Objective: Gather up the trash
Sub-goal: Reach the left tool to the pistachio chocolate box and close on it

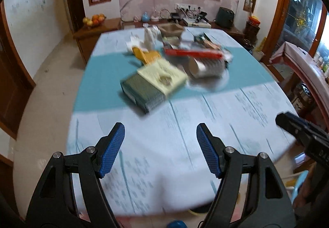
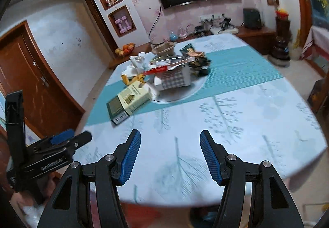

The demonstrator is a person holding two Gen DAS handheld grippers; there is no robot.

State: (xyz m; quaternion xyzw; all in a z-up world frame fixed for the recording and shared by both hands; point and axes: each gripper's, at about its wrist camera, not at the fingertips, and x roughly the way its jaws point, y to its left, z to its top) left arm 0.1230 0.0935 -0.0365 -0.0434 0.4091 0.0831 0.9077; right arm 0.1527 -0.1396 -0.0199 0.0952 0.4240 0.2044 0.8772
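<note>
A: So, both tools hang over the near half of the bench with its pale blue printed cloth, and neither has anything. The left gripper has its jaws spread wide with only cloth showing between the ribbed blue pads; the right gripper is just as wide and just as bare.

B: And the trash?

A: Heaped at the far middle, on the teal woven runner: a green-and-cream cardboard box nearest us, a checked paper cup lying on its side on a round silvery tray, a flat red carton, crumpled white tissue, dark foil wrappers. The left view is smeared, so I would trust the right one for how the pieces overlap.

B: Which first?

A: I would judge the box: it lies apart at the front of the heap. Come in low along the cloth, jaws across its narrow width, and close on cardboard only, not the runner beneath.

B: Room to move?

A: Plenty of bare cloth in front. The bench edge curves away on both sides, and the two tools sit near each other, so keep their paths separate
</note>
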